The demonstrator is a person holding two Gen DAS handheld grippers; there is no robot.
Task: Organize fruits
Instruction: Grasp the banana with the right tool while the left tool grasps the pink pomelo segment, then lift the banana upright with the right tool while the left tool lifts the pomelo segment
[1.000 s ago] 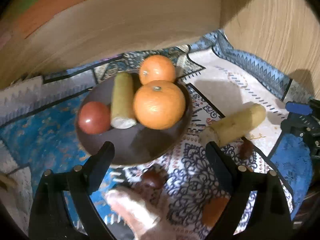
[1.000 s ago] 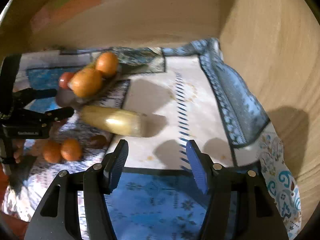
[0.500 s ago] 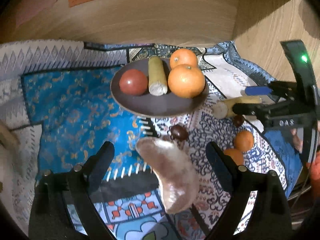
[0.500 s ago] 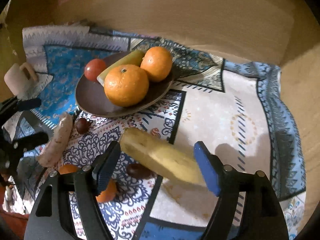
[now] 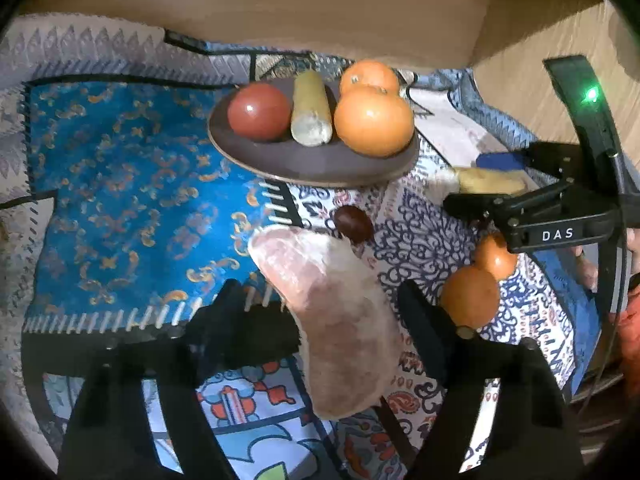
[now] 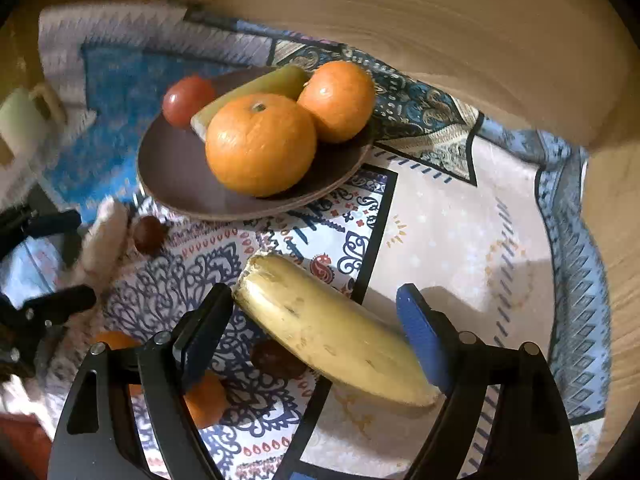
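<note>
A brown plate (image 5: 312, 164) (image 6: 176, 176) holds a red tomato (image 5: 259, 110), a yellow-green banana piece (image 5: 311, 109) and two oranges (image 5: 374, 120). My left gripper (image 5: 320, 304) is open around a pale pink sweet potato (image 5: 340, 320) lying on the cloth. My right gripper (image 6: 316, 316) is open around a yellow banana piece (image 6: 332, 328) on the cloth; it also shows in the left wrist view (image 5: 490, 180). Two small oranges (image 5: 470, 296) and a dark chestnut (image 5: 353, 224) lie loose.
A patterned blue and white cloth (image 5: 120, 200) covers the table. Wooden walls (image 6: 440, 40) close the back and right. A second dark chestnut (image 6: 276, 356) lies under the banana's left side. A pale mug (image 6: 24, 120) stands at far left.
Both grippers moved forward and lower. The sweet potato now lies between the left fingers, and the banana piece lies deeper between the right fingers.
</note>
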